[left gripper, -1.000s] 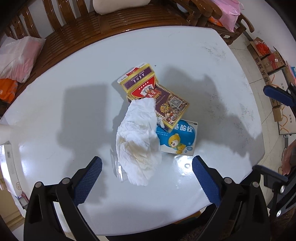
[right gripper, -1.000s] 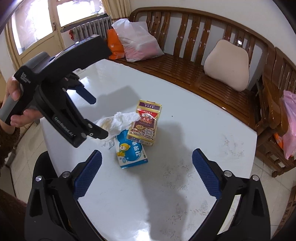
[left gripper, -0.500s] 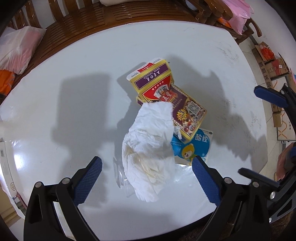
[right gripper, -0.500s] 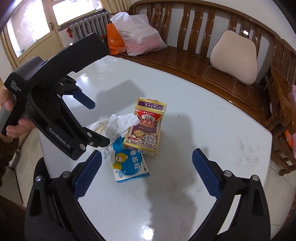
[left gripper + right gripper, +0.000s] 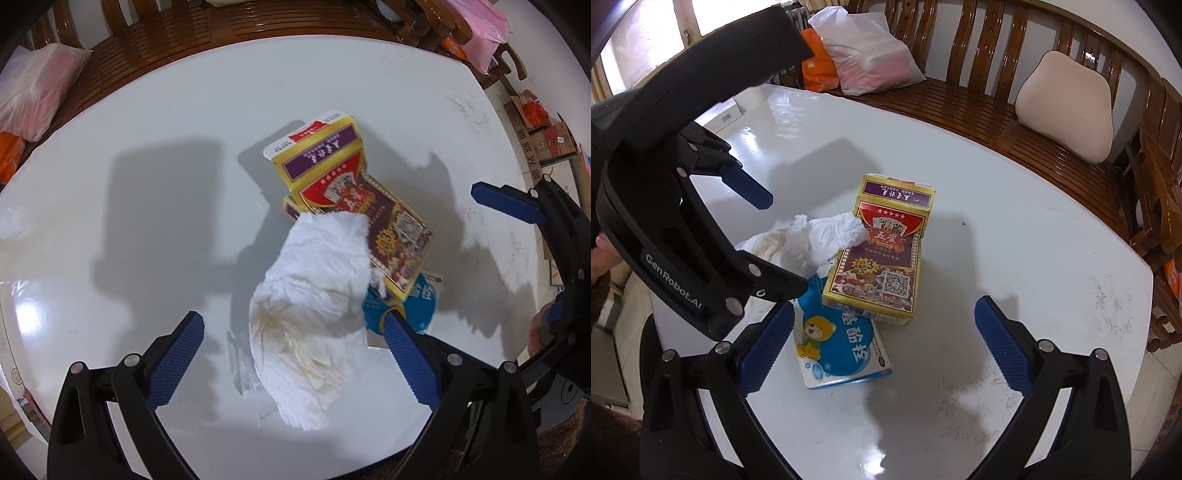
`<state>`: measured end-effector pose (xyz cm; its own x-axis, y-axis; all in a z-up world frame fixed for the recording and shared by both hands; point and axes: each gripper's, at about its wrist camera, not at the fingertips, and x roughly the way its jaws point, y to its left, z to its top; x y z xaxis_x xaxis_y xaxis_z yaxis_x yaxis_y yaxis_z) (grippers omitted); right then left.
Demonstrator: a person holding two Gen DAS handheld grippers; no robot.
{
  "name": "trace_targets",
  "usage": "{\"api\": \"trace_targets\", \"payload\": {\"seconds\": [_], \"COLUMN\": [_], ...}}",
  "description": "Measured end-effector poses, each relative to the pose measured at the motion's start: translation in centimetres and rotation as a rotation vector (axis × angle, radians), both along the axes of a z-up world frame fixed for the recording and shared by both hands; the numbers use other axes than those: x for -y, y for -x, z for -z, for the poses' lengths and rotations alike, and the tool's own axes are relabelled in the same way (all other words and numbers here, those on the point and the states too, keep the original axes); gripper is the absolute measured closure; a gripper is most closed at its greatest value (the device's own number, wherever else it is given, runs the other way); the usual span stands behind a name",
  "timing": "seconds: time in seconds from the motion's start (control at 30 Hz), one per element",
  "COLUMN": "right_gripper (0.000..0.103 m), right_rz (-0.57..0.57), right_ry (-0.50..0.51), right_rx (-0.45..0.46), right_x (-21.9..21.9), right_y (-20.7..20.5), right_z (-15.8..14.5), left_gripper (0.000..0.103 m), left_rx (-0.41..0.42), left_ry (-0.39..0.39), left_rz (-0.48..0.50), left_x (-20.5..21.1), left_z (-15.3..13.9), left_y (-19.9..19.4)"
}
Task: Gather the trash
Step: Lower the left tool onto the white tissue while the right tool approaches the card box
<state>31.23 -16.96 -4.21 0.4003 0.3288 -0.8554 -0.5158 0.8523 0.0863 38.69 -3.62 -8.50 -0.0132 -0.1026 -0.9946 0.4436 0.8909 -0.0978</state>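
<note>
Nothing is collected yet, as I read it. My left claw hangs wide open over the crumpled tissue, empty; my right claw is open and empty too. Tissue, card box and blue packet all lie heaped on the surface.

Both wrist views look down at 1 shared white table, from opposite sides.

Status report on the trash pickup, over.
Both tongs open, left over the crumpled tissue, right above the blue box. Yellow card box overlaps both. Nothing gripped.
</note>
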Motion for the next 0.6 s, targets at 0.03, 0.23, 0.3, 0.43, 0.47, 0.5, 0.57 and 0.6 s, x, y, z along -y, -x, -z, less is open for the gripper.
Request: {"api": "trace_targets", "payload": {"seconds": [0.03, 0.23, 0.3, 0.43, 0.47, 0.5, 0.57, 0.6], "right_gripper": [0.007, 0.007, 0.007, 0.008, 0.008, 0.008, 0.009, 0.009], "right_rz": [0.004, 0.016, 0.017, 0.004, 0.003, 0.000, -0.007, -0.009], "right_ry": [-0.002, -0.022, -0.022, -0.027, -0.028, -0.028, -0.025, -0.026], "right_rx": [-0.001, -0.006, -0.002, 0.004, 0.003, 0.003, 0.004, 0.001], "right_x": [0.0, -0.2, -0.4, -0.8, -0.8, -0.9, -1.0, -1.1], "right_y": [-0.1, -0.5, -0.6, -0.5, -0.5, -0.5, -0.6, -0.7], "right_z": [0.2, 1.2, 1.5, 1.8, 1.8, 1.9, 2.0, 2.1], "left_gripper": [0.008, 0.016, 0.018, 0.026, 0.028, 0.029, 0.031, 0.032], "left_rx": [0.001, -0.014, -0.018, -0.025, -0.027, -0.026, -0.027, -0.031], "left_ry": [0.002, 0.019, 0.020, 0.021, 0.019, 0.018, 0.013, 0.017], "left_rz": [-0.004, -0.016, -0.022, -0.021, -0.017, -0.015, -0.017, -0.018], "left_x": [-0.1, -0.6, -0.5, -0.5, -0.5, -0.4, -0.5, -0.5], "left_z": [0.1, 0.7, 1.0, 1.4, 1.5, 1.6, 1.9, 2.0], "left_y": [-0.1, -0.5, -0.6, -0.7, -0.8, -0.8, -1.0, -1.3]}}
